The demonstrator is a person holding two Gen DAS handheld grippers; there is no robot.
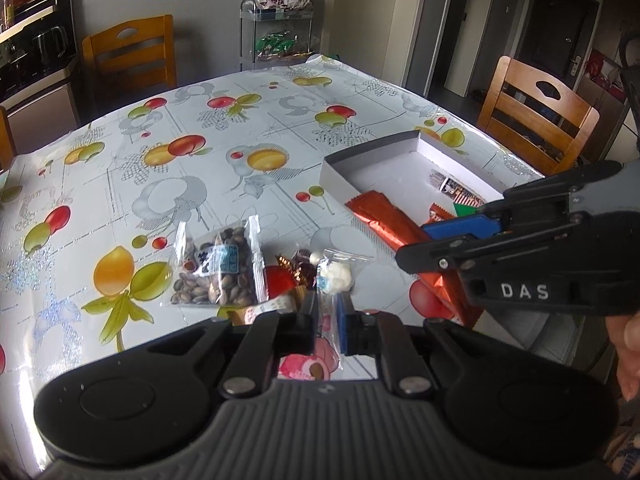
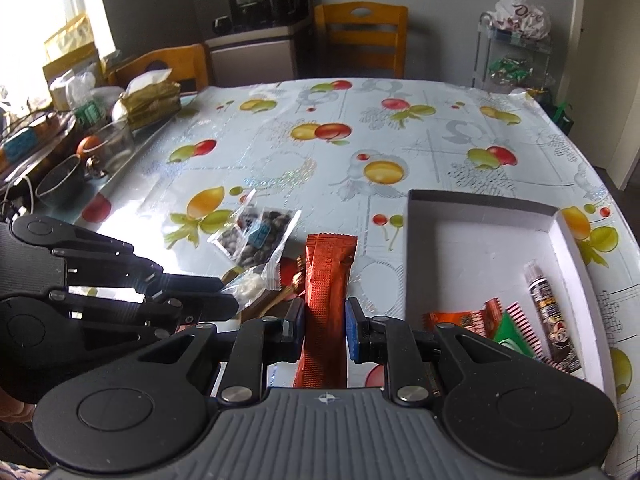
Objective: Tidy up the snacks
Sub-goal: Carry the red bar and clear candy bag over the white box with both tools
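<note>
My left gripper is shut on the edge of a clear packet of white candies, just above the snack pile. In the right wrist view its tip pinches that same packet. My right gripper is shut on a long orange-red bar, held lengthwise between the blue pads. From the left wrist view it grips the bar beside the white box. The box holds a dark tube snack, an orange packet and a green one.
A clear bag of dark seeds and small red and gold candies lie on the fruit-print tablecloth. A glass bowl and clutter line the table's left edge. Wooden chairs and a wire cart stand around.
</note>
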